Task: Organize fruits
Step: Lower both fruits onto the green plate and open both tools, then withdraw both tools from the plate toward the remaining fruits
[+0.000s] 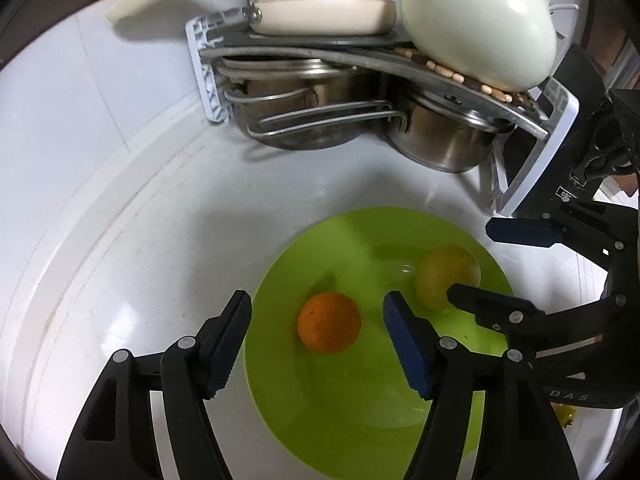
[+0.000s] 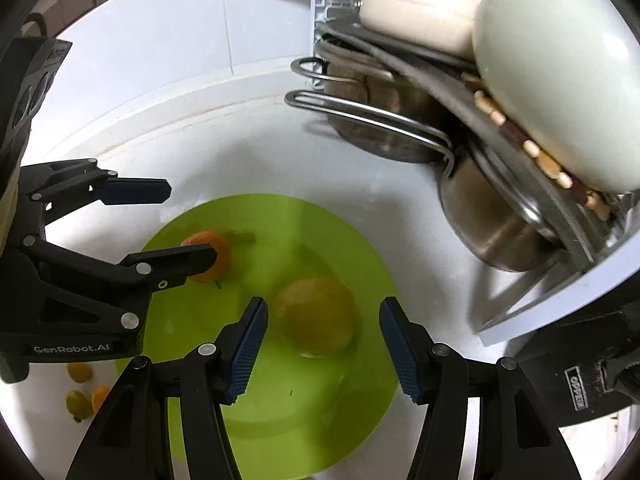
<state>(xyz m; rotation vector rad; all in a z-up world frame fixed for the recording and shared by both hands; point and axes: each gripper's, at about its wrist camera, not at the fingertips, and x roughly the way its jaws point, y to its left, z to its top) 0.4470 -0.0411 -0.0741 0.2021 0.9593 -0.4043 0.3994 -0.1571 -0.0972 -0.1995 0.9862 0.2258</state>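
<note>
Left wrist view first: left gripper (image 1: 316, 344) is spread wide with the orange (image 1: 329, 322) sitting loose between the pads, not pinched, already on the green plate (image 1: 360, 412). Right wrist view: right gripper (image 2: 324, 346) is spread too, around the yellowish fruit (image 2: 316, 316) on the same plate, pads clear of it. If these are drop-offs, I'd lift straight up so neither fruit rolls. More small fruits (image 2: 82, 390) wait off the plate.
</note>
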